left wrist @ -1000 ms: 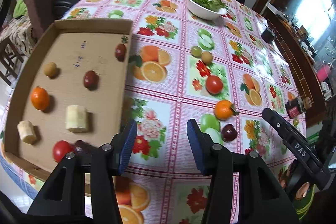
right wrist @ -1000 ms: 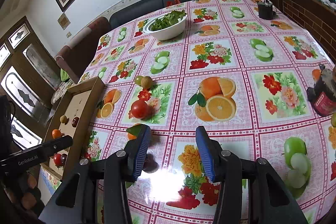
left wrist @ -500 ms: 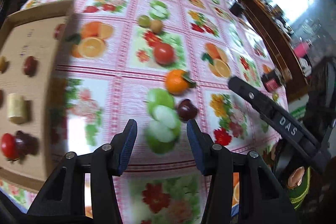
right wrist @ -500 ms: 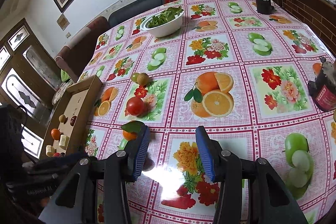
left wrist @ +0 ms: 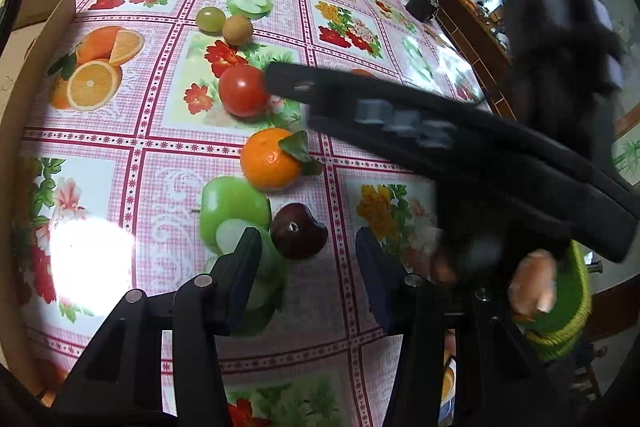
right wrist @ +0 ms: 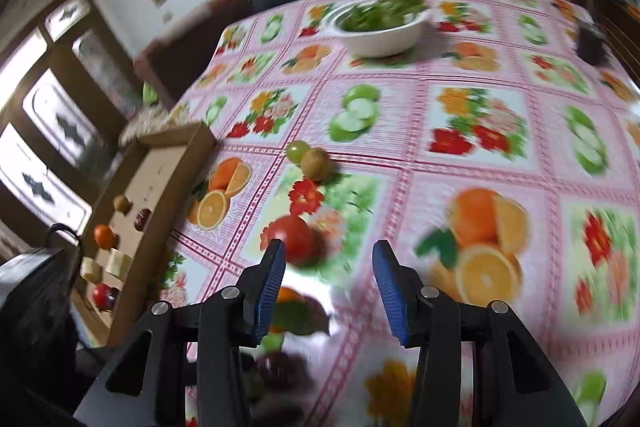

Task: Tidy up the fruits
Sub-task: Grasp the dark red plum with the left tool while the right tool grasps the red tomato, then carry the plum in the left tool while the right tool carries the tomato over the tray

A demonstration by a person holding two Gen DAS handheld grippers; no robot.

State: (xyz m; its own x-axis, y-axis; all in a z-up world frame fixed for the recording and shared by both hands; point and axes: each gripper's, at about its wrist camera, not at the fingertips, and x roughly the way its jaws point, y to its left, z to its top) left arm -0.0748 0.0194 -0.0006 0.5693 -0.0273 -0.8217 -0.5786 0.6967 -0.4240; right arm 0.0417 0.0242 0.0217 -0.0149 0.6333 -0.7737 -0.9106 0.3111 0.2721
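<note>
Holding fruit, seemingly: cardboard tray (right wrist: 168,163).

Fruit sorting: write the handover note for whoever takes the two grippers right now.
Left gripper: open, empty, aimed at the dark plum just ahead.
Right gripper: open, empty, pointing at the red tomato.
On the tablecloth, unsorted: tomato, plum, orange with leaf, green fruit and brown fruit beside each other.
Done: the cardboard tray already holds several fruits and two pale chunks.
Left: move those five into the tray. The white bowl of greens stands apart at the far end.
</note>
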